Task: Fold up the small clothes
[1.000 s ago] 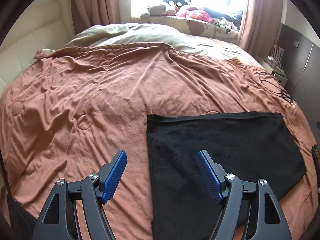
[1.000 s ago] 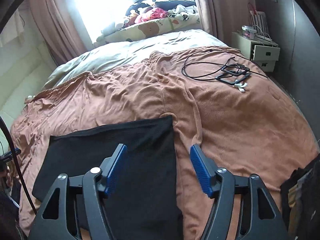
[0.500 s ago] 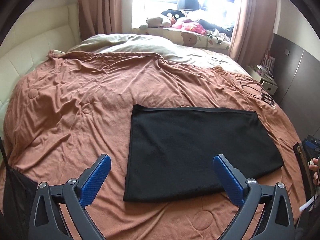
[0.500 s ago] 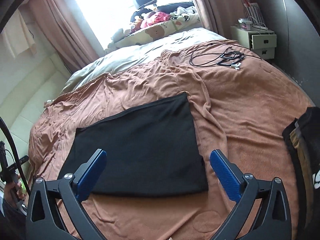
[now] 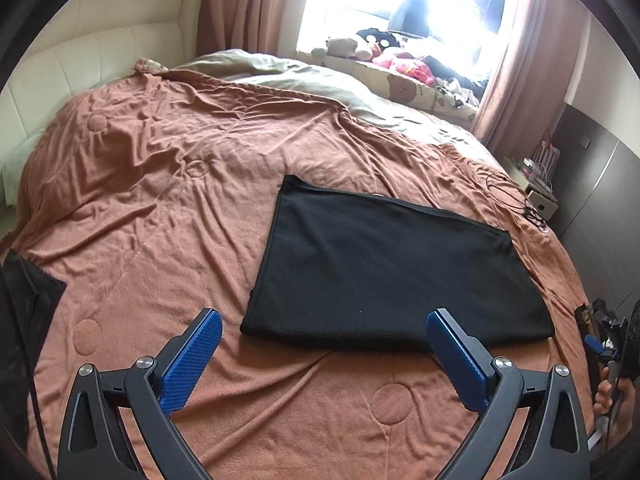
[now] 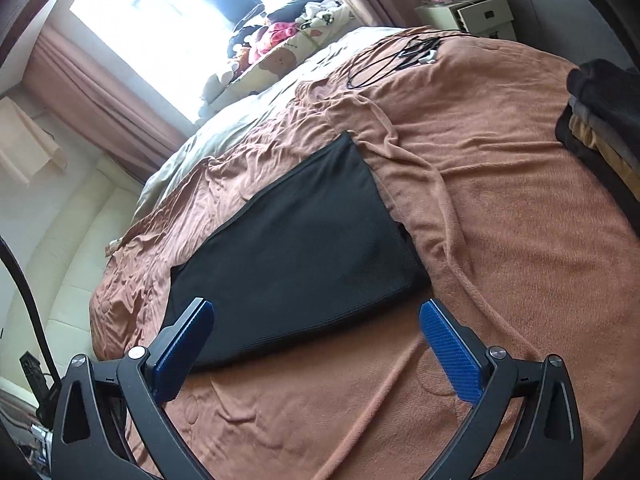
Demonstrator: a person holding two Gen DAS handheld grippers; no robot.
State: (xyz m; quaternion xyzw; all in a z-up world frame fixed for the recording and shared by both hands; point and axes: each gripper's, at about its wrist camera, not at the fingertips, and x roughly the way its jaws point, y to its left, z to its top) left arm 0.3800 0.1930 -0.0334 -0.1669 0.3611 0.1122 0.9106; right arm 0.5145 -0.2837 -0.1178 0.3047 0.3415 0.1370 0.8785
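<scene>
A black garment (image 5: 392, 264) lies folded into a flat rectangle on the brown blanket (image 5: 160, 200). My left gripper (image 5: 324, 318) hovers just short of its near edge, jaws wide and closing slightly, with nothing between the blue pads (image 5: 192, 356). In the right wrist view the same garment (image 6: 296, 248) lies tilted ahead of my right gripper (image 6: 316, 306), which stands open and empty over the near edge. Neither gripper touches the cloth.
A stack of folded clothes (image 6: 600, 120) sits at the bed's right edge. Black cables (image 6: 400, 56) lie on the far right of the blanket (image 6: 500, 240). Dark cloth (image 5: 24, 300) shows at the left edge. Plush toys (image 5: 400, 64) line the window; a nightstand (image 6: 468, 12) stands beyond.
Both grippers let go of the garment's side edges, opened wide and drew back toward the bed's near side. The whole folded rectangle now shows. The right view has rolled.
</scene>
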